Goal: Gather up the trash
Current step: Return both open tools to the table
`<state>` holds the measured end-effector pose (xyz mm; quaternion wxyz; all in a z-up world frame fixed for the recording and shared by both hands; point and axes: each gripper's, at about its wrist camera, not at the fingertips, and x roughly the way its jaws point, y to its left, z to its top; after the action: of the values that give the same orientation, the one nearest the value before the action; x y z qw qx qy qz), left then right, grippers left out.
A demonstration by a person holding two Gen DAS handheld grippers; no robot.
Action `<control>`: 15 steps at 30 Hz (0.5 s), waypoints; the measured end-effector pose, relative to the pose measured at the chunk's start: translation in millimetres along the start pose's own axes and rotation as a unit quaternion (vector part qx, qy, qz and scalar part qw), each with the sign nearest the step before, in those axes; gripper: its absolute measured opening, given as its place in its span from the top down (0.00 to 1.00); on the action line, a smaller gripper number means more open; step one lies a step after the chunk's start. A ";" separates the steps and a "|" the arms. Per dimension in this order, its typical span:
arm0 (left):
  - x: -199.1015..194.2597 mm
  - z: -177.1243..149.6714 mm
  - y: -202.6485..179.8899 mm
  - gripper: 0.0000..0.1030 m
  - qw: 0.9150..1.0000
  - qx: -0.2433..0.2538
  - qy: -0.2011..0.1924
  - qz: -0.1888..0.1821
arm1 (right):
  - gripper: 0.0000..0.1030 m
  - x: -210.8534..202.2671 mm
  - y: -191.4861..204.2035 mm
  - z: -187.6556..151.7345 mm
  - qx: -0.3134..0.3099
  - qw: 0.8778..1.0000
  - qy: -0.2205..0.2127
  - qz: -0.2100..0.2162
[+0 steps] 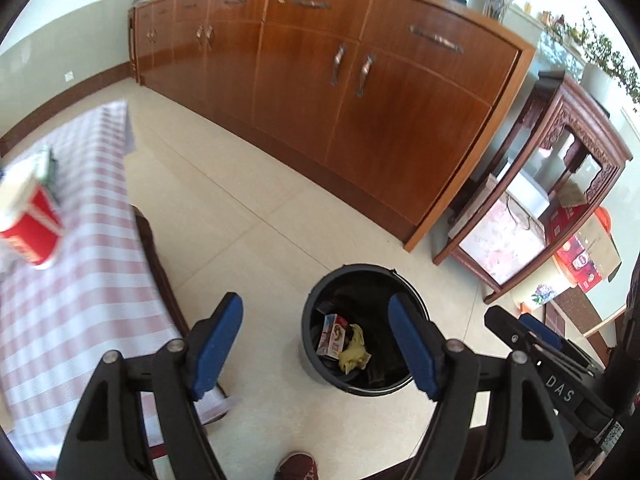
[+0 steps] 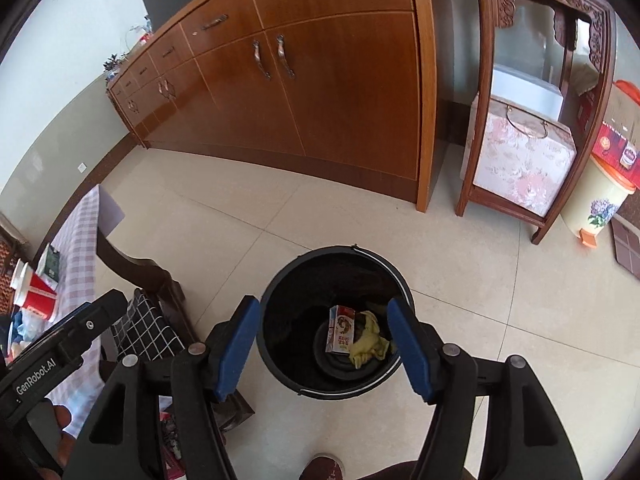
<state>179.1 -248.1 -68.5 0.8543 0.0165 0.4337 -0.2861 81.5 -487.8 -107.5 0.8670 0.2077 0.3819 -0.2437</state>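
Note:
A black round bin stands on the tiled floor below both grippers. Inside it lie a small drink carton and a crumpled yellow rag. My left gripper hangs above the bin's left side, open, nothing between its blue pads. My right gripper hovers straight over the bin, open and empty too. A red and white paper cup stands on the pink checked tablecloth at the left.
A long wooden cabinet runs along the back. A carved wooden stand with a floral box sits to its right, a cream pedal bin beyond. A dark chair stands between table and bin. A shoe shows at the bottom.

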 end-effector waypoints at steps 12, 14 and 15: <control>-95.8 -32.1 102.0 0.25 0.989 -0.093 -0.069 0.095 | 0.26 -69.1 112.2 -25.8 -0.100 0.988 -0.040 0.112; -110.2 -39.2 124.0 0.25 0.984 -0.114 -0.077 0.116 | 0.26 -74.3 135.1 -32.0 -0.120 0.983 -0.040 0.131; -115.7 -43.3 133.4 0.25 0.981 -0.124 -0.081 0.125 | 0.26 -75.8 145.8 -35.0 -0.128 0.981 -0.039 0.140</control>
<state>161.3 -69.8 -37.9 0.9111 -0.0587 0.3896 -0.1211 101.9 -332.8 -46.0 0.9263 0.1362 0.3428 -0.0769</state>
